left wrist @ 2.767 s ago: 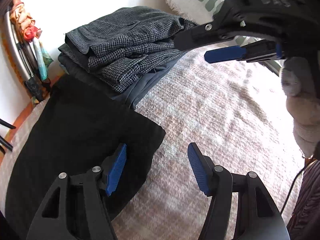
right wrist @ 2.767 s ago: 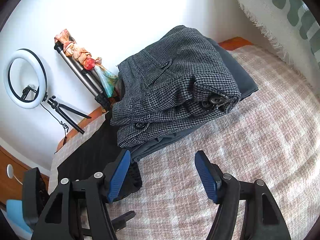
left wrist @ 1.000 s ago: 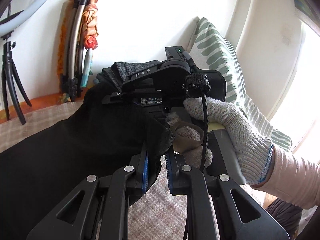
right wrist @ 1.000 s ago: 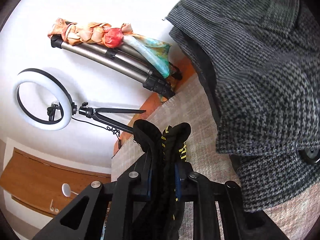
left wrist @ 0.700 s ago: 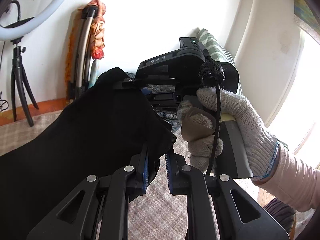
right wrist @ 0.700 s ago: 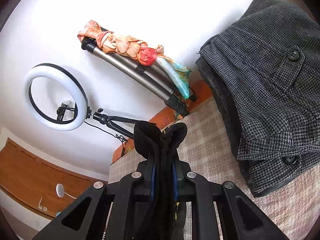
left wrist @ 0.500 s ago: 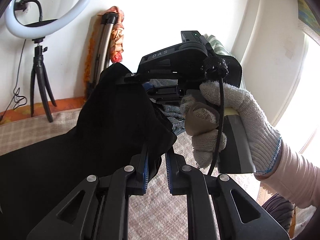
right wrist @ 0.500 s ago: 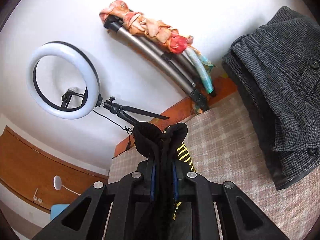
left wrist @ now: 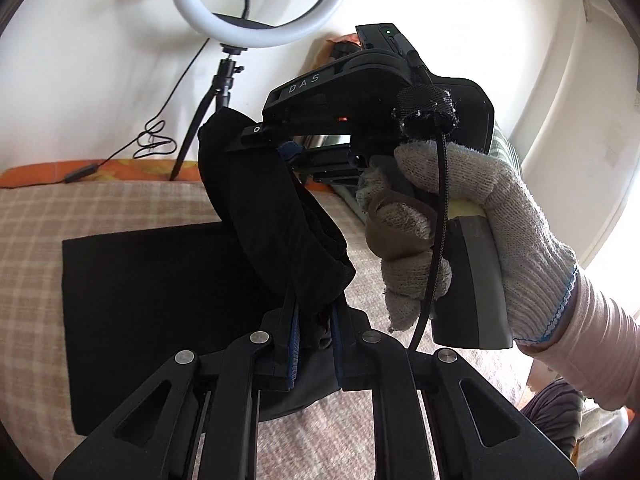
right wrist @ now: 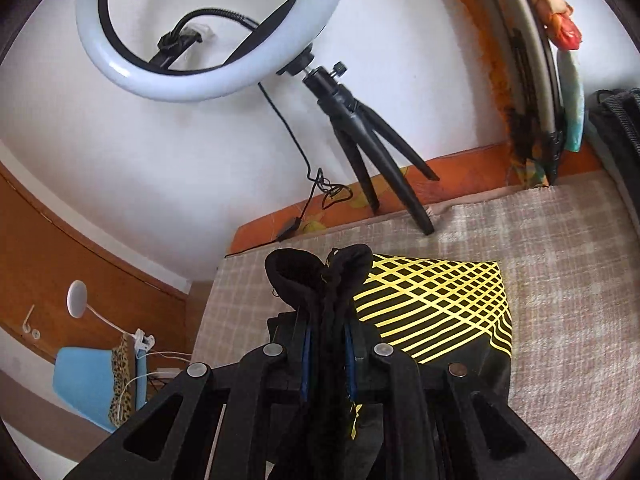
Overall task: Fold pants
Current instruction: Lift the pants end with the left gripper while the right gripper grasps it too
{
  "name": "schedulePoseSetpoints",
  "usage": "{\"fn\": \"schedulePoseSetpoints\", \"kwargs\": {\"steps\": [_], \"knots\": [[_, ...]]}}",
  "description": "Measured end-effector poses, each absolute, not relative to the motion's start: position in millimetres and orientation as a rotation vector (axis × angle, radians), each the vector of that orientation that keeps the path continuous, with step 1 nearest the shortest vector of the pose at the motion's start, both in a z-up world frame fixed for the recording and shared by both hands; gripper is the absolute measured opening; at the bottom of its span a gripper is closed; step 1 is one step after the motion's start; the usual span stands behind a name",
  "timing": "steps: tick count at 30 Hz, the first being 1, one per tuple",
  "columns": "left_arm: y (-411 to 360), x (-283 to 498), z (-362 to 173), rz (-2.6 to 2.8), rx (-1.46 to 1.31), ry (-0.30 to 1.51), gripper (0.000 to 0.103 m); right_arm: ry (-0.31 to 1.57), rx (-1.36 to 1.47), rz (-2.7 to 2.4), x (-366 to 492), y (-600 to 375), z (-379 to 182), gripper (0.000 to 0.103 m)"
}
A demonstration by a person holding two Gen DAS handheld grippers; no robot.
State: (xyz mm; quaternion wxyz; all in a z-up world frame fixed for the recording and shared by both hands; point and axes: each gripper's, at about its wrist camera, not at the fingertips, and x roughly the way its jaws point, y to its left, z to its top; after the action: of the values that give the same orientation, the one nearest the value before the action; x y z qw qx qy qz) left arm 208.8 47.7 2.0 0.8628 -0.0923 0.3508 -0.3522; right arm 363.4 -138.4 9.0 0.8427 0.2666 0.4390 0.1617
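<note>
Black pants [left wrist: 152, 300] lie on the checked bed cover, one end lifted off it. My left gripper [left wrist: 314, 320] is shut on a bunched corner of the black fabric. My right gripper [right wrist: 326, 336] is shut on another bunch of the same pants [right wrist: 320, 280]; a yellow grid print [right wrist: 436, 300] shows on the cloth beyond it. In the left wrist view the right gripper [left wrist: 280, 148], held by a gloved hand [left wrist: 460, 216], is just ahead and above, with the raised edge stretched between the two.
A ring light on a small tripod [right wrist: 208, 40] stands at the far bed edge against the white wall; it also shows in the left wrist view [left wrist: 260, 4]. A folded tripod with a scarf [right wrist: 556, 64] leans at the right. Grey folded clothes [right wrist: 616, 128] lie far right.
Both grippers, shut on the pants, have swung left across the bed with the lifted edge. The folded grey pile has slid to the right edge and the ring light has come into view.
</note>
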Motion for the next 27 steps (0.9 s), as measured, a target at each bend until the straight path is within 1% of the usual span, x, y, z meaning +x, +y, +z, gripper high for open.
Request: {"fn": "schedulePoseSetpoints", "kwargs": {"steps": [9,14,18,19,21,22,23,25,26,27], "knots": [[108.9,207.2,-35.5,-0.649,-0.293,0.808,0.011,1.027,0.431,0.36,382.6,-44.0,-32.6,0.012],[128.6,210.9,-53.7,-0.611,-0.359,0.844,0.01,1.072,0.41,0.345,391.5,-18.0,-57.6,0.012],[138.2,210.8,-63.1,-0.579,-0.401,0.86,0.007,1.084,0.401,0.333,399.4,-6.1,-66.4,0.012],[139.6,215.1,-63.3,-0.571,-0.413,0.865,0.007,1.092,0.402,0.343,402.2,-2.6,-69.0,0.016],[143.4,218.4,-68.9,-0.555,-0.433,0.879,0.007,1.132,0.407,0.39,407.7,5.1,-71.6,0.029],[145.3,219.3,-70.3,-0.543,-0.437,0.883,0.007,1.138,0.415,0.428,407.8,6.6,-69.3,0.04],[147.3,218.5,-71.2,-0.534,-0.441,0.886,0.007,1.121,0.423,0.476,405.7,6.1,-63.3,0.044],[152.4,217.5,-70.9,-0.509,-0.452,0.888,0.007,1.064,0.392,0.521,397.5,-1.5,-44.1,0.047],[156.4,217.1,-70.3,-0.496,-0.465,0.889,0.007,1.037,0.381,0.534,393.5,-6.6,-34.7,0.055],[160.1,215.9,-69.6,-0.489,-0.475,0.888,0.007,1.017,0.375,0.545,388.5,-12.5,-25.9,0.059]]}}
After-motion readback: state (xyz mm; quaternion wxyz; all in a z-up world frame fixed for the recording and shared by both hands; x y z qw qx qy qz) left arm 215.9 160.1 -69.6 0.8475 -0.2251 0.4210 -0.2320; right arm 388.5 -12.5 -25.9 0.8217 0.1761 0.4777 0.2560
